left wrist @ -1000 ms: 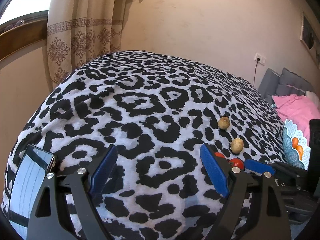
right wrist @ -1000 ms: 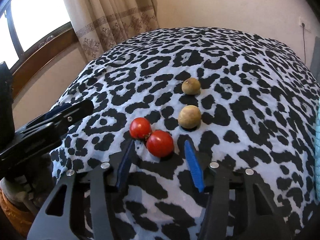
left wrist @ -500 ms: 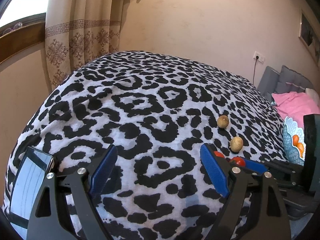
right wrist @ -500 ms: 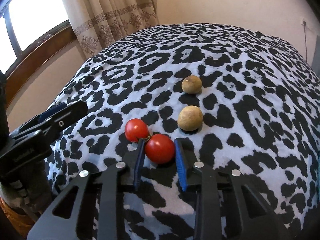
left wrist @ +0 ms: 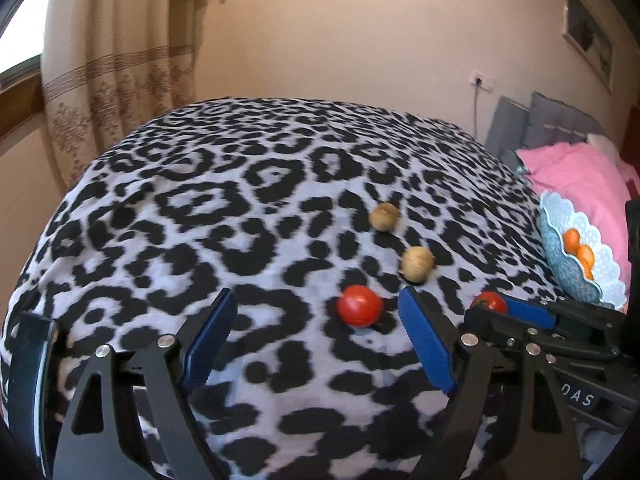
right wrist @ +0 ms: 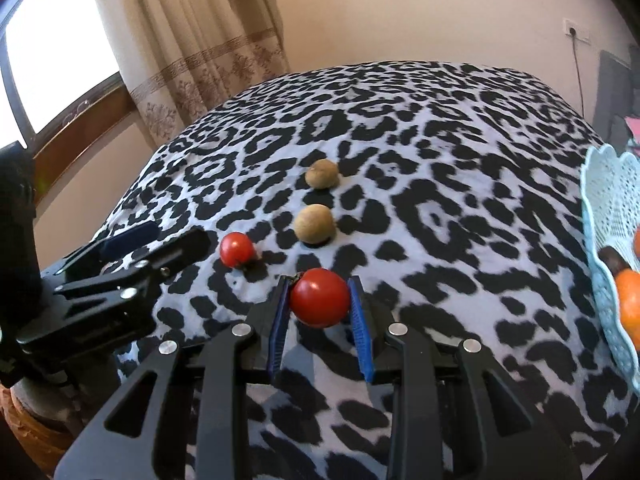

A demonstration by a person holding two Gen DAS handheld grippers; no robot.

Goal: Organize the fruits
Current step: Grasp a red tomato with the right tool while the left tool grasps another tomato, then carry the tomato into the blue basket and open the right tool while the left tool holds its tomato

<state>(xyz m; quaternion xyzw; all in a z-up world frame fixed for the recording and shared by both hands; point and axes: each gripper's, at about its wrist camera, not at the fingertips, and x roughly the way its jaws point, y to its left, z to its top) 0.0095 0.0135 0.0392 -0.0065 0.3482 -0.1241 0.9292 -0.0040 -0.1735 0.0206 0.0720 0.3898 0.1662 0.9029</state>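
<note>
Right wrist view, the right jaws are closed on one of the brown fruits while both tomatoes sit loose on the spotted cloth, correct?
Not quite. In the right wrist view the right gripper is closed on a tomato; both brown fruits and the other tomato sit loose on the spotted cloth.

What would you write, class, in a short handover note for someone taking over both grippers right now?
Right gripper: shut on a tomato.
Left gripper: open, holding nothing; its jaws have just narrowed slightly.
On the leopard-print cover: a second tomato and two brown round fruits.
Blue lace-edged bowl at right already holds orange fruits.
Left: probably bowl the held tomato, then the other three.
</note>
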